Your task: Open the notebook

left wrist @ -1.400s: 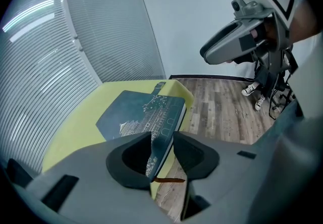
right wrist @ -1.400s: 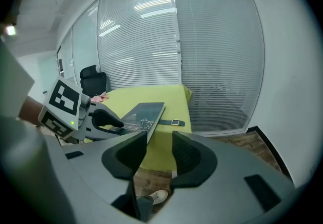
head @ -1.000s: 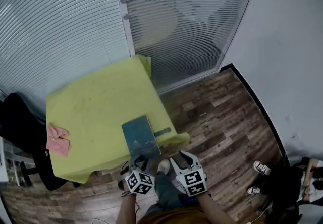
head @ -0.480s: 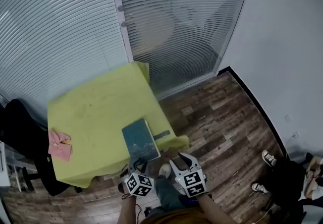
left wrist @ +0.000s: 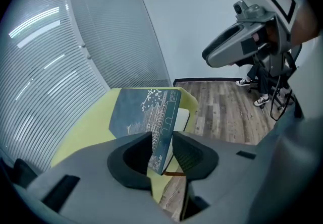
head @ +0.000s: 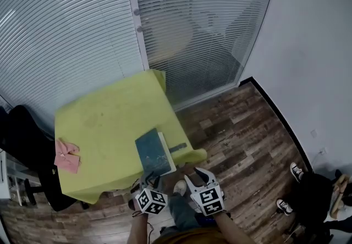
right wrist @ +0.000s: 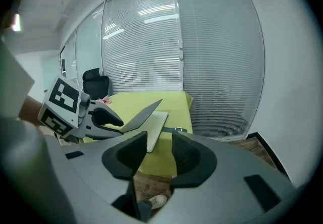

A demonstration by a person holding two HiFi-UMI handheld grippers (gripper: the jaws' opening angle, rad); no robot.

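Slatted blinds close off the back of the room. A black chair stands at the far left, beside a desk draped in yellow cloth. A crumpled pink cloth lies near the desk's left edge. The notebook sits well apart from it at the near right corner, with a dark strap lying just beside it on the yellow cloth.

The opening has started but is far from done. The blue cover is raised off the white pages at a shallow slant, hinged along its far long edge, while the page block lies flat. What remains, as I judge it, is to swing the cover up and over until it lies open.

The left gripper reaches in from the near edge, angled down toward the desk. Its jaws are closing on the cover's free corner, which stands between the pads and looks pinched there. The right gripper hangs just to the right, off the desk edge and over the wooden floor. It is tilted less steeply, its jaws are apart with nothing between them, and it touches nothing.
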